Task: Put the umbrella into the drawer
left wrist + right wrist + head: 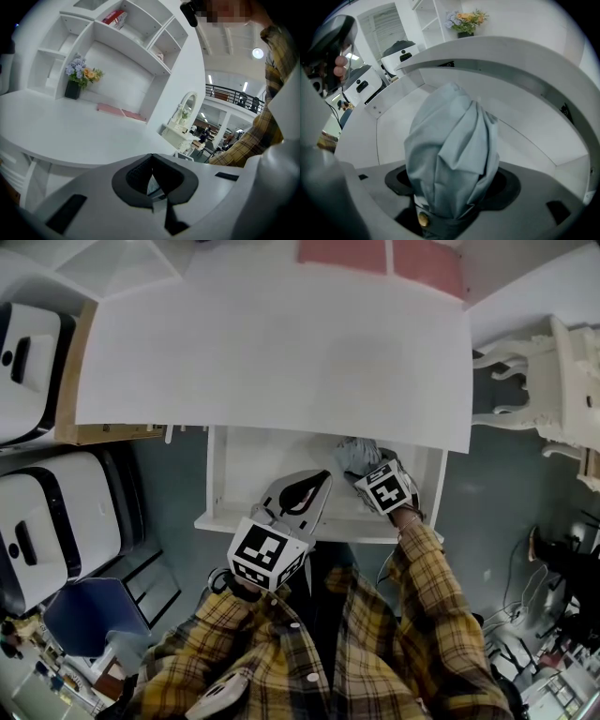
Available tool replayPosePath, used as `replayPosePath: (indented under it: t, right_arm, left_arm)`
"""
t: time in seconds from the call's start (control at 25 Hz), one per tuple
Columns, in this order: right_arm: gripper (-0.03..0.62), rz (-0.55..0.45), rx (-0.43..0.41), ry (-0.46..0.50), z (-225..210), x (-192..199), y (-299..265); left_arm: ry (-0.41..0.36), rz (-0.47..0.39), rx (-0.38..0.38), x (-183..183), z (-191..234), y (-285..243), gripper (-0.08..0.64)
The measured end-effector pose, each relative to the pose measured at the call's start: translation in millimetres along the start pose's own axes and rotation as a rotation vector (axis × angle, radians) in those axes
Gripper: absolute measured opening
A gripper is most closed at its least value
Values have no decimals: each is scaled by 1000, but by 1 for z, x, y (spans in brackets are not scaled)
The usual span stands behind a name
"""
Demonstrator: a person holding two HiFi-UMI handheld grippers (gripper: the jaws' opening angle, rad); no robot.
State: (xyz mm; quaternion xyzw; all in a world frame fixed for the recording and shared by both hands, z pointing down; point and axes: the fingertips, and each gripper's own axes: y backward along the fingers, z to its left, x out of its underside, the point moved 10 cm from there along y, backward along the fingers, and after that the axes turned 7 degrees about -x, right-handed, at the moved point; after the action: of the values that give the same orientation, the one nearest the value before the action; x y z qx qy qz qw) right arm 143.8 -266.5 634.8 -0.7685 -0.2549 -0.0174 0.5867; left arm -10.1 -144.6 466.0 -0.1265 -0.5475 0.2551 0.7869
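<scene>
The right hand-held gripper (368,471) is pinching a folded grey-blue fabric umbrella (354,454) with a small brass button on its strap. In the right gripper view, the cloth bundle (450,150) fills the space between the two dark pads and stands out well beyond them. The umbrella is inside the open white drawer (281,523), in its right rear part, just below the front edge of the wide white bench (272,343). Whether it touches the drawer bottom (393,117) I cannot tell. The left hand-held gripper (302,493) hovers over the front middle of the drawer, beside the right one but apart from it. In the left gripper view its jaws are pressed almost together, with only a thin slit and nothing between them (151,180). Both arms wear sleeves of a yellow plaid shirt (441,615). Two flat pink pieces (342,254) lie at the far side of the bench, and a dark vase with pale blue and orange flowers (77,79) stands on it under the white wall shelves (126,37). A white carved dressing table (562,381) stands on the floor to the right of the bench.
</scene>
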Motion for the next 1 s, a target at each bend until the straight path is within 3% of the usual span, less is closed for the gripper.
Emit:
replayPosePath:
  t: [0.52,0.84,1.0]
  right_arm:
    - [350,-41,49,8,3,-2,25]
    - [350,-157,105,-33,10,-1,62]
    - [350,-214,91,-46,19,-8,84]
  left_arm:
    - [-17,-26,11,-10,-4,2,18]
    - [-38,-59,16,-25,-10,9,18]
    - [-54,-78,17,-34,-13,13,18]
